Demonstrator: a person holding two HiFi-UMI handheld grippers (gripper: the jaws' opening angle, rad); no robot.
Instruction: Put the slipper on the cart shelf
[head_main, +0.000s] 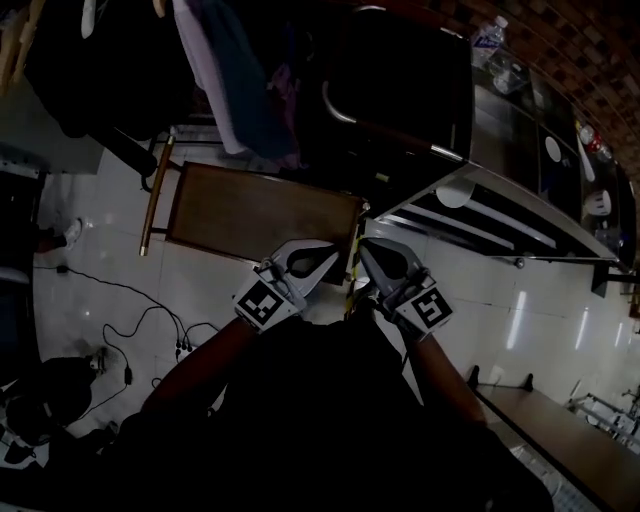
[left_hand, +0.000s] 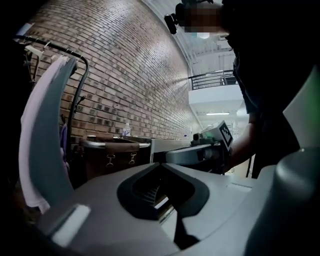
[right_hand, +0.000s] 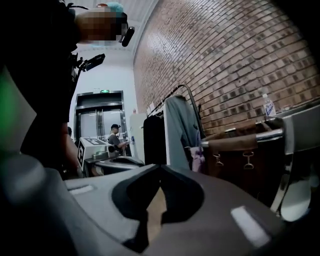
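No slipper shows in any view. Both grippers are held close in front of the person's dark torso, tips angled toward each other. My left gripper (head_main: 336, 252) (left_hand: 160, 164) has its jaws closed together with nothing between them. My right gripper (head_main: 363, 249) (right_hand: 160, 166) is likewise shut and empty. Each appears in the other's view: the right gripper (left_hand: 200, 152) and the left gripper (right_hand: 117, 162). A dark cart (head_main: 400, 100) with a chrome handle stands ahead; its brown-trimmed rim (left_hand: 110, 147) (right_hand: 240, 142) appears beside the brick wall.
A brown wooden table (head_main: 260, 215) lies just beyond the grippers. Garments hang on a rack (head_main: 220, 70) (right_hand: 177, 130). A steel counter (head_main: 540, 180) runs along the right, with a water bottle (head_main: 488, 38). Cables (head_main: 130, 330) trail on the white tiles. A person (right_hand: 116, 137) stands far off.
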